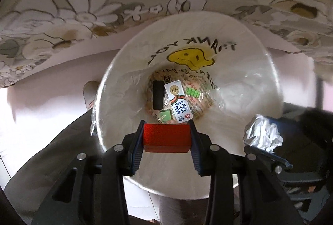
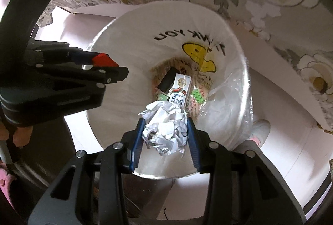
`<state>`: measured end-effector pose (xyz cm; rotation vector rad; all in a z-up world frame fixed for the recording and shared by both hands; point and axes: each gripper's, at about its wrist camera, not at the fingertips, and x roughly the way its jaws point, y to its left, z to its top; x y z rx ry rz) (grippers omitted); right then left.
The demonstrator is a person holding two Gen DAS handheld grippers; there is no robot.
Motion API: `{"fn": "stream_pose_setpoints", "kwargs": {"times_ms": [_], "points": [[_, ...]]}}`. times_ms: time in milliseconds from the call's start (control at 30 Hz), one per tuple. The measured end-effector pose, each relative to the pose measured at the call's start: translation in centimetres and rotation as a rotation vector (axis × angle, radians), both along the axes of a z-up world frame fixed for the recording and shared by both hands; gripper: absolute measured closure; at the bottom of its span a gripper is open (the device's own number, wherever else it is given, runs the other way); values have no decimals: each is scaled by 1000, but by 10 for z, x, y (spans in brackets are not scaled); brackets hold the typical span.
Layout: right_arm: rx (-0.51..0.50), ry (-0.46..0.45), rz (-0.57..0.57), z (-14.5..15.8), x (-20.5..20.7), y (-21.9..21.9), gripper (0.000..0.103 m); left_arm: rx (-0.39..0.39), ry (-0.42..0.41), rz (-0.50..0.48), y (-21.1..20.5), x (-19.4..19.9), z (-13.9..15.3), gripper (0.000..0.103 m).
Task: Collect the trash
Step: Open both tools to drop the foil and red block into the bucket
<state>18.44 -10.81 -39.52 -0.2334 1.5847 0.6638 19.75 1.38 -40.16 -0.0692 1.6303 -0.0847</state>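
Note:
A white bin (image 1: 260, 70) lined with a smiley-face bag sits below both grippers. At its bottom lie a small milk carton (image 1: 179, 102), a black bar (image 1: 157, 94) and printed wrappers. My left gripper (image 1: 166, 135) points down over the bin's near rim and is shut on a red block (image 1: 166, 138). My right gripper (image 2: 165, 127) hangs over the bin's mouth and is shut on a crumpled white paper ball (image 2: 166, 129). The left wrist view also shows that paper ball (image 1: 263, 134) at the right. In the right wrist view the left gripper (image 2: 108, 64) with the red block (image 2: 104, 60) is at the left.
A table with a flowered cloth (image 1: 83, 6) overhangs the far side of the bin. A person's shoe (image 1: 90, 93) and trouser leg (image 1: 47, 154) stand left of the bin on a pale floor. A hand (image 2: 16, 135) holds the left gripper's grip.

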Motion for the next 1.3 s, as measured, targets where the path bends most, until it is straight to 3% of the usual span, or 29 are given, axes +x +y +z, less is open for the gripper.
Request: {"fn": "stream_pose_setpoints", "kwargs": {"times_ms": [367,700,833,1167,1300], "points": [[-46,60,-19,-30,7,3,62,13,77,22,0,8,-38,61],[-92,61,-30,-49,13,10,58,46,111,-2,-6,11,-53,61],[-136,65,-31,-57,15,12,52,60,121,-24,-11,11,-55,47],[-120,45,-36,-50,16,9,50,60,113,-44,-14,11,-52,43],[-132,31,-39,-43,16,6,44,56,108,-34,-12,11,-49,43]]}}
